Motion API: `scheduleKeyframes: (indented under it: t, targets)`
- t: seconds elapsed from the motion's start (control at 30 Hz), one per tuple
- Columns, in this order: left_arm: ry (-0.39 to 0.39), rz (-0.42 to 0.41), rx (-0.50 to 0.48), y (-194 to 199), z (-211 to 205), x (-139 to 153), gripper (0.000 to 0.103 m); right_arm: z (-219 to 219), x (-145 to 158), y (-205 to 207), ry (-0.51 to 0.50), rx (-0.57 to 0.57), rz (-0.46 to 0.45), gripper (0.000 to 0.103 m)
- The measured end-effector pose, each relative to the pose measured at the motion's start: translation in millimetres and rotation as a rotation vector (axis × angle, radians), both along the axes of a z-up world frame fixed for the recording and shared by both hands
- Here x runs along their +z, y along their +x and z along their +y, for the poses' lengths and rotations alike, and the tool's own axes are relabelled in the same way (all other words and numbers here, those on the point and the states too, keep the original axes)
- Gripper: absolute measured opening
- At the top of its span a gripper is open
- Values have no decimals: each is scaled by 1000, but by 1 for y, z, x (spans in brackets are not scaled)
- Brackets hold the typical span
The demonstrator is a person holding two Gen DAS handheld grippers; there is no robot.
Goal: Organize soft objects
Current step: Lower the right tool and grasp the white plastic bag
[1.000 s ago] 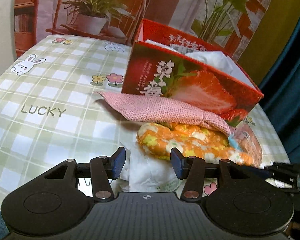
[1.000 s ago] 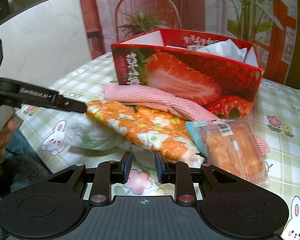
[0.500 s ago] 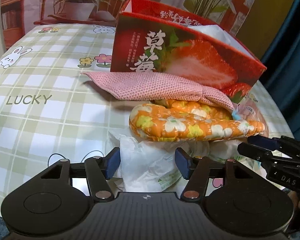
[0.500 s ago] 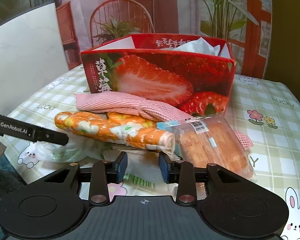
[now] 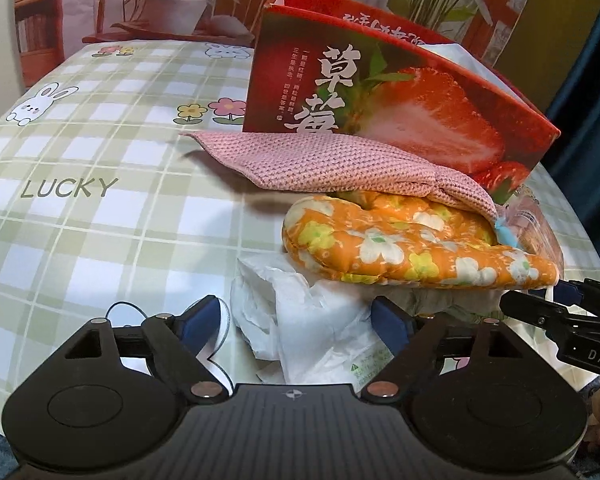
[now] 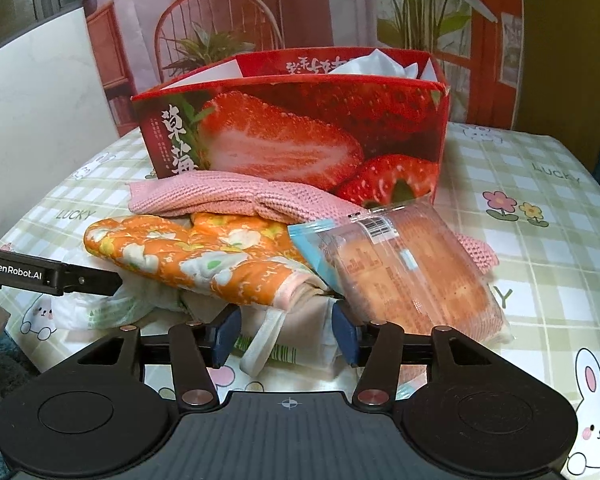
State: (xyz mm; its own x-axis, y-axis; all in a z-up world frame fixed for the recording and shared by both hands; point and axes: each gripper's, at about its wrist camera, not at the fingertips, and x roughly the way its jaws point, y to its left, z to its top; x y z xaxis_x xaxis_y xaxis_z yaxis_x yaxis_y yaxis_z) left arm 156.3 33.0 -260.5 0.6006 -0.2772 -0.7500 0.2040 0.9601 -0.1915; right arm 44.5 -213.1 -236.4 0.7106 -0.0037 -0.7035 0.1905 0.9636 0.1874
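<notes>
A: So, where is the pile lying relative to the two tools?

B: Everything is sitting in front of the strawberry box (image 6: 300,128) on the checked tablecloth (image 5: 80,200). The left gripper (image 5: 296,320) is hanging with its jaws spread wide, and the crumpled white tissue pack (image 5: 312,320) is lying right between them, nothing pinched yet.

A: And the right gripper (image 6: 286,334)?

B: Its jaws are standing apart too, straddling a pale cloth loop (image 6: 268,332) under the orange floral mitt (image 6: 204,260). It isn't gripping anything.

A: Which way is the mitt running?

B: Its long axis is lying crosswise to both tools, resting on the tissue pack, with the pink knitted cloth (image 5: 340,164) draped behind it and the wrapped bread (image 6: 412,276) leaning to the right.

A: Which hand is nearer the tissue?

B: The left, I'd judge; closing there looks like the coming move.
</notes>
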Motion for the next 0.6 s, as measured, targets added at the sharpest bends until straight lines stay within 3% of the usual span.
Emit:
scheduleKeyframes:
  t: [0.03,0.1,0.6]
  targets:
    - [-2,1,-3,0,-1,0,88,0,0,0,1,-1,2,48]
    - [8,19,6,1,-2,-2,103,-1,-1,0,4,-2,4,48]
    - [4,24,13,2,-1,-3,101,1,-1,0,8,-5,-13,52]
